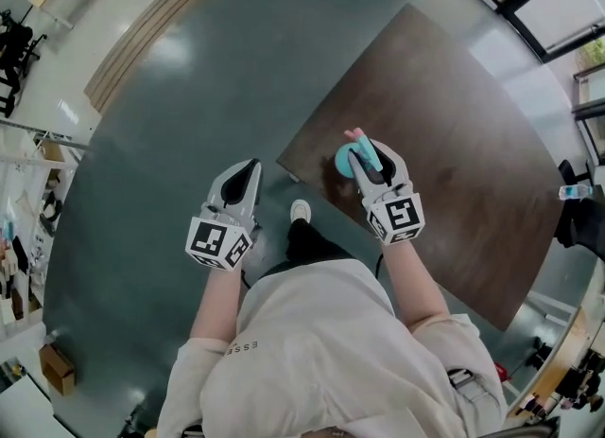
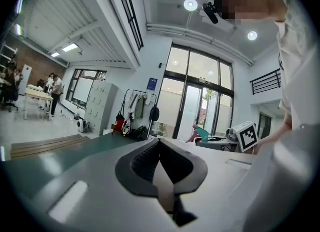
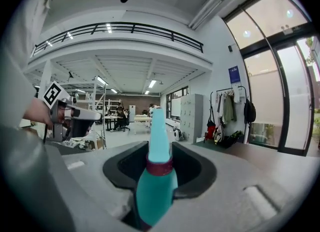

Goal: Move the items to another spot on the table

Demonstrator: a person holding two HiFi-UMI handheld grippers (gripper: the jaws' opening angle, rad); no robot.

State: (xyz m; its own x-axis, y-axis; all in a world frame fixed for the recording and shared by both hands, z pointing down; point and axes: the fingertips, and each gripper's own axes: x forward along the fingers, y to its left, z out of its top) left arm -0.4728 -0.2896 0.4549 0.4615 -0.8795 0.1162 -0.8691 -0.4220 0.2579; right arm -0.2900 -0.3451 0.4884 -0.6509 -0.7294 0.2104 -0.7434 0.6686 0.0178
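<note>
Over the table (image 1: 454, 171) corner: right gripper (image 1: 365, 150) pinching the bottle (image 1: 346, 162), left gripper (image 1: 248, 167) empty.

On my feed, the right gripper view shows its jaws clamped on the teal bottle's body below a maroon band, with the neck running out past the tips toward 12 o'clock. In the head view the bottle sits just past centre toward 1 o'clock, above the table's near edge. I cannot tell whether it touches the wood. The left gripper is at 9 o'clock of the right one, over the green floor (image 1: 189, 114) and apart from the table. Its own view shows the pads pressed together with nothing between them.
</note>
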